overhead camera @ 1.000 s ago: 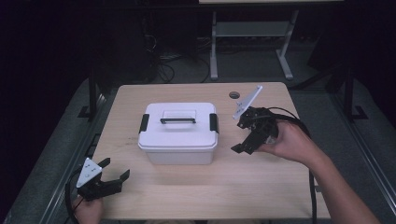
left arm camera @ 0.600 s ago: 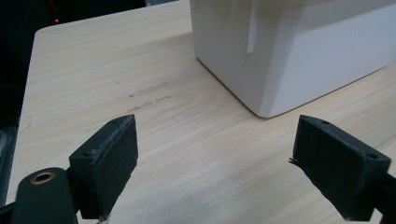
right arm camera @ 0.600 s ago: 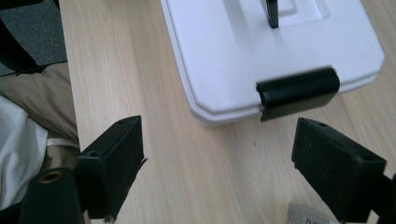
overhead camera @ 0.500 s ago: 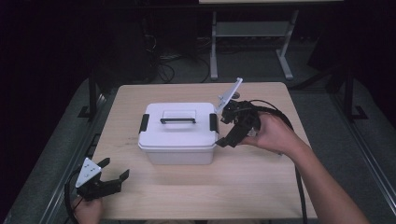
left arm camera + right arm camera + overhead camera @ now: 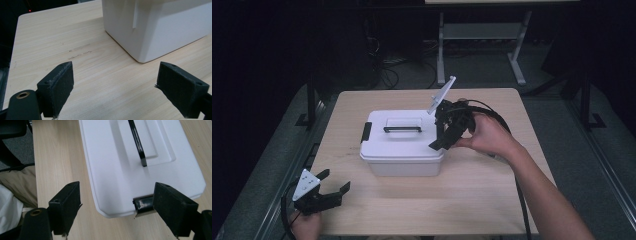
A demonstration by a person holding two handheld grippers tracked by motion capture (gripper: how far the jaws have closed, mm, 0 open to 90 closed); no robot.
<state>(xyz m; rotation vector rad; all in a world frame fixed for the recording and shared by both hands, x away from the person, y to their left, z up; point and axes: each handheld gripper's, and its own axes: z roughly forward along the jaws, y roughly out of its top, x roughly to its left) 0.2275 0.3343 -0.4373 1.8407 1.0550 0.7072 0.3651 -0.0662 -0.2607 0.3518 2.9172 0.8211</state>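
Box (image 5: 404,145): white lidded plastic storage box, mid-table, lid on, black carry handle (image 5: 402,129) lying flat.
Left gripper (image 5: 333,191): near-left table corner, jaws spread, empty; parked clear, likely idle.
Right gripper (image 5: 441,131): at the box's right end, jaws apart, gripping nothing.
Right latch (image 5: 143,205): black clip touching one jaw, probably lined up to unclip the lid.
Table (image 5: 492,190): light wood, bare around the box.
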